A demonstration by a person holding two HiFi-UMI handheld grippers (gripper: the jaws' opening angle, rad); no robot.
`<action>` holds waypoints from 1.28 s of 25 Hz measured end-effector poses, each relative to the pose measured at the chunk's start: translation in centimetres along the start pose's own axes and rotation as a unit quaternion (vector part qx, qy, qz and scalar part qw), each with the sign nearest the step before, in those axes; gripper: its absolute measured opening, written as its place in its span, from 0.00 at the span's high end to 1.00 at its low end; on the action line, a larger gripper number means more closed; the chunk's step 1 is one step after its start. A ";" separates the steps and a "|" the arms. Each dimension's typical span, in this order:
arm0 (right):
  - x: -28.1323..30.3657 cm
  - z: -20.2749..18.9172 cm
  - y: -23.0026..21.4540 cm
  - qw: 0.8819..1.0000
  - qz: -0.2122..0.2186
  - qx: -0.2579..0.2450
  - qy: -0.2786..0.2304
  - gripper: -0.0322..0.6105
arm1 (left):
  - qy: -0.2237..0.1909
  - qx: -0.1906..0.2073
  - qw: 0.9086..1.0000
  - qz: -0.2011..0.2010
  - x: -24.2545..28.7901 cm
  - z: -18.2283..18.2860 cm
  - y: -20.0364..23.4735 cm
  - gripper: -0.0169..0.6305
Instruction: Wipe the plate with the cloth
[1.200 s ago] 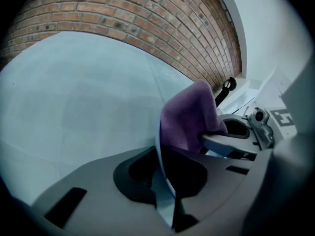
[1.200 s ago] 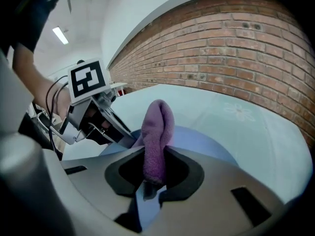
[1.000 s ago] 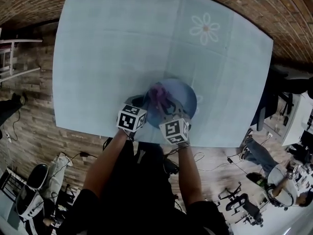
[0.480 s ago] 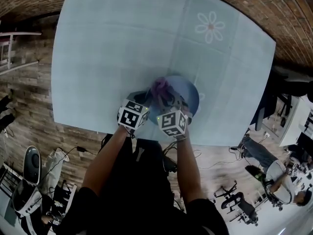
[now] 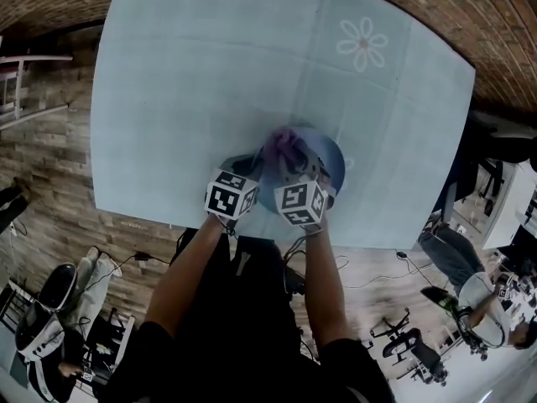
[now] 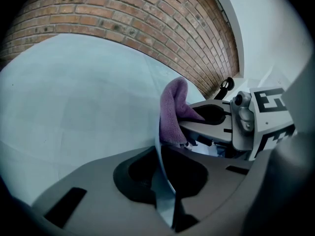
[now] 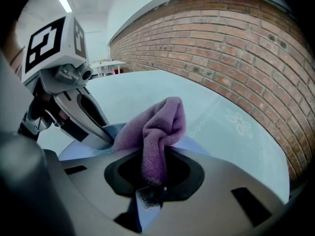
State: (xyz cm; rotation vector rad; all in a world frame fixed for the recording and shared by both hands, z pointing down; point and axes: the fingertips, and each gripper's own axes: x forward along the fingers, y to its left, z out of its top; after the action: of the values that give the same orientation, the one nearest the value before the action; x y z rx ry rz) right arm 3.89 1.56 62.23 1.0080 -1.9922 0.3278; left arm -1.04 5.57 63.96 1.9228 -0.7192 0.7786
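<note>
A blue plate [image 5: 329, 159] is held tilted above the near edge of the table. My left gripper [image 5: 250, 175] is shut on the plate's rim [image 6: 162, 167], which runs edge-on between its jaws. My right gripper [image 5: 294, 171] is shut on a purple cloth [image 5: 284, 146], bunched and pressed against the plate's face. In the right gripper view the cloth [image 7: 156, 132] rises out of the jaws over the plate [image 7: 194, 144], with the left gripper [image 7: 93, 132] beside it. In the left gripper view the cloth [image 6: 173, 113] hangs against the plate edge.
A light blue tablecloth [image 5: 201, 74] with a white flower print [image 5: 362, 44] covers the table. A brick wall [image 7: 236, 48] runs behind it. Wooden floor, cables, chairs and seated people [image 5: 478, 300] surround the table's near side.
The right gripper with the cloth has shifted slightly up and to the right across the plate. The left gripper keeps its hold on the rim.
</note>
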 end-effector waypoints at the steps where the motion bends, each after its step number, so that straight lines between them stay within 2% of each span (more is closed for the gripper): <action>1: 0.0 -0.1 -0.3 1.000 -0.004 0.000 0.002 0.82 | -0.001 -0.001 1.000 0.000 0.0 0.0 0.0 0.89; 15: -0.2 -0.9 -3.4 0.998 -0.055 -0.021 0.029 0.82 | -0.016 -0.025 1.000 0.004 0.0 -0.1 0.1 0.89; 25: -1.4 -3.2 -6.0 0.994 -0.098 -0.008 0.057 0.82 | -0.025 -0.045 0.999 -0.002 0.1 -0.2 0.2 0.89; 32: -2.6 -5.4 -7.0 0.989 -0.115 -0.017 0.091 0.83 | -0.027 -0.052 0.998 -0.003 0.1 -0.3 0.3 0.89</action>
State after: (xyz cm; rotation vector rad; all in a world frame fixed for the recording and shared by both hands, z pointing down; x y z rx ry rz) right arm 13.13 1.46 62.45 1.1316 -1.6937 0.2483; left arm -1.30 5.70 64.30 1.8566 -0.7717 0.6736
